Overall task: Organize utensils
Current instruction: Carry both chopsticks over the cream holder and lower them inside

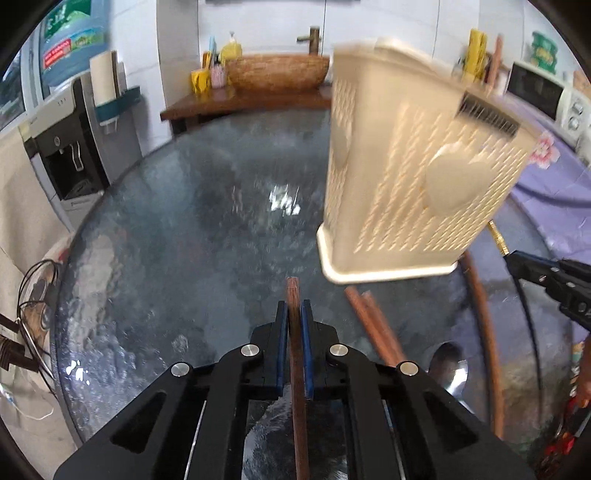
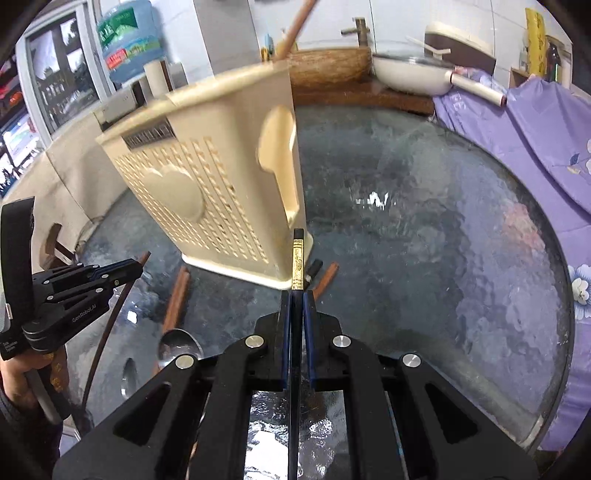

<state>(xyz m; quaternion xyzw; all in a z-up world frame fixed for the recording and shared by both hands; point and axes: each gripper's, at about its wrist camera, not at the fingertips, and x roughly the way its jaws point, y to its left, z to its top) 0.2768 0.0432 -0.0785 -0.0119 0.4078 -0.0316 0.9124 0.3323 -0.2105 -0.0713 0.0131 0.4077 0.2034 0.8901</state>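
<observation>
Standing on the glass table (image 1: 192, 229), the cream holder (image 1: 413, 173) is the largest task item; it sits upright, right of centre in the left view and left of centre in the right view. Its top opening faces away from both cameras, so its contents cannot be confirmed; one wooden handle (image 2: 295, 26) rises behind its rim in the right view, and whether that handle is inside cannot be determined.

Loose items remain on the table near the holder's base: a pair of brown chopsticks (image 1: 373, 325), a long thin dark stick (image 1: 484, 332) and a spoon (image 2: 177, 343). Judged from this, most sorting is still to be done.

Left gripper (image 1: 294, 306): closed on a brown chopstick (image 1: 295, 350), which runs back between the pads and out of frame. Right gripper (image 2: 296, 299): closed on a black chopstick (image 2: 298, 258) with a gold-patterned end, its tip just beside the holder's lower corner. Neither held piece has entered the holder.

Holder edges are motion-blurred in the left view. Lower ends of both held chopsticks are cut off. A small dark object beside the holder base cannot be identified.
</observation>
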